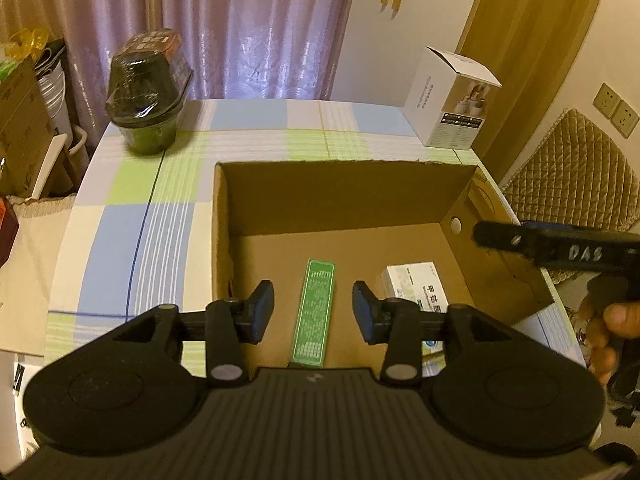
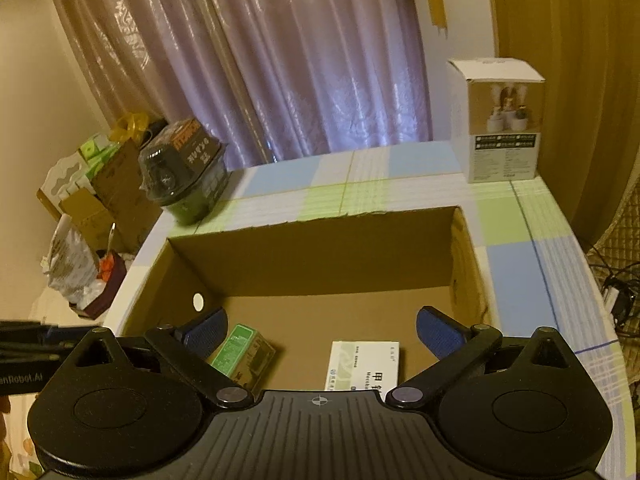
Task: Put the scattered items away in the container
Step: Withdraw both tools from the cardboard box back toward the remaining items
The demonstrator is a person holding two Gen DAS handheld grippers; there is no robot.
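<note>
An open cardboard box (image 1: 344, 196) (image 2: 320, 256) stands on the checked tablecloth. On its floor lie a long green carton (image 1: 314, 314) (image 2: 240, 348) and a white medicine box (image 1: 416, 284) (image 2: 364, 364). My left gripper (image 1: 313, 312) hovers open over the box's near edge, the green carton showing between its fingers without contact. My right gripper (image 2: 320, 334) is wide open above the box, nothing in it. In the left wrist view the right gripper's body (image 1: 560, 248) reaches in from the right, held by a hand (image 1: 612, 320). A dark wrapped instant-noodle cup (image 1: 146, 96) (image 2: 184, 168) and a white product box (image 1: 452, 100) (image 2: 498, 120) stand on the table.
Purple curtains (image 1: 240, 28) hang behind the table. Cardboard boxes and bags (image 2: 92, 200) pile on the floor to the left. A quilted chair back (image 1: 576, 176) and wall sockets (image 1: 616, 110) are on the right. Cables (image 2: 620, 292) lie beside the table's right edge.
</note>
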